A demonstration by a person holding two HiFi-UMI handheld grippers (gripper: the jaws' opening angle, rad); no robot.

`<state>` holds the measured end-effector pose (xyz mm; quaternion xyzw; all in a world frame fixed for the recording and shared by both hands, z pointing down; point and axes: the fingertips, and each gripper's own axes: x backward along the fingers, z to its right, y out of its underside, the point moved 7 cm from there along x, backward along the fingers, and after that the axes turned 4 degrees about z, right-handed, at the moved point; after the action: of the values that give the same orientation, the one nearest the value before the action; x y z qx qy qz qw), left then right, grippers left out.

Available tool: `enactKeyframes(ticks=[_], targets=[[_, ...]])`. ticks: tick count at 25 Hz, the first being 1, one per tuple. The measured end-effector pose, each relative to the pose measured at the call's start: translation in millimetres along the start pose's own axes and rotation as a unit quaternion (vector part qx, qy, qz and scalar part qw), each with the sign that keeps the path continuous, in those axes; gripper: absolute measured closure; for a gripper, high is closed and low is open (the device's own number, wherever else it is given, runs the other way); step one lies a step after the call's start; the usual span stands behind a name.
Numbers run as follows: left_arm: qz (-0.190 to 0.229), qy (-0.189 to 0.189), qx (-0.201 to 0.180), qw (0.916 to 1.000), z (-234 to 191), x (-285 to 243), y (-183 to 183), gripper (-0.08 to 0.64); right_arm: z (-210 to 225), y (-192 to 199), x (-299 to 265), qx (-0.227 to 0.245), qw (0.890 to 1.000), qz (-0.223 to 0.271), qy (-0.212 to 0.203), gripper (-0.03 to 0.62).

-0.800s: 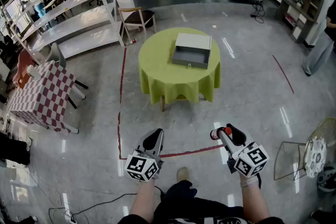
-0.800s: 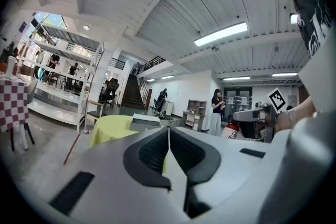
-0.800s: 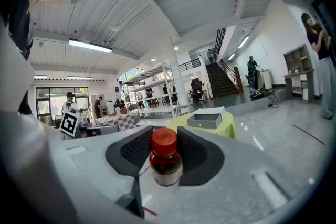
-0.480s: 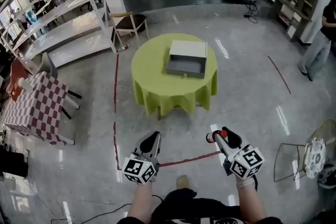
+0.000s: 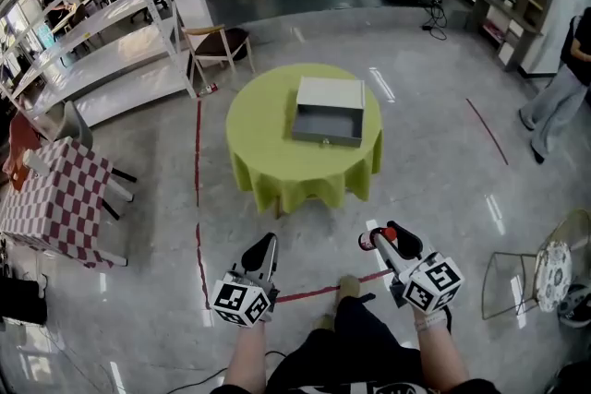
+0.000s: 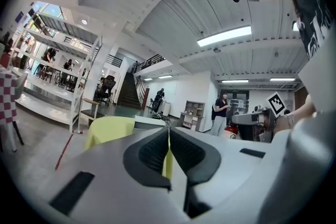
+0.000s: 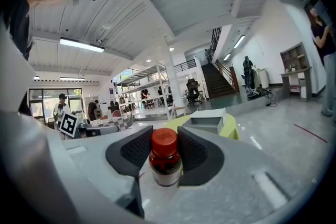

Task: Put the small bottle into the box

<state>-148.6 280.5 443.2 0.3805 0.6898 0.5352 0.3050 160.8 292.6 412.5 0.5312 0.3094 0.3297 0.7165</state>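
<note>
Small bottle (image 7: 165, 162) — upright between right gripper (image 7: 165, 136) jaws

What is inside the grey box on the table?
Only bare grey floor shows in the box; the strip behind its near wall is hidden. The small bottle sits in the right claw.

Both bare forearms (image 5: 247, 353) reach forward side by side. The grey left gripper (image 6: 168, 148) with its marker cube points level, dark ribbed jaws together and empty. The matching right gripper (image 7: 165, 150) tilts slightly down, jaws clamping a small red-capped brown bottle (image 7: 165, 161).
</note>
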Motion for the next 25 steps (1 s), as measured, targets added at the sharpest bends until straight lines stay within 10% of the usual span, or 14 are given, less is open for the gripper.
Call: enactKeyframes(ticks=[25], targets=[[-0.022, -0.043, 0.017, 0.9987, -82.3, -95.7, -3.9, 0.545, 74.1, -9.0, -147.6, -0.029, 0.998, -0.024, -0.05, 0.444]])
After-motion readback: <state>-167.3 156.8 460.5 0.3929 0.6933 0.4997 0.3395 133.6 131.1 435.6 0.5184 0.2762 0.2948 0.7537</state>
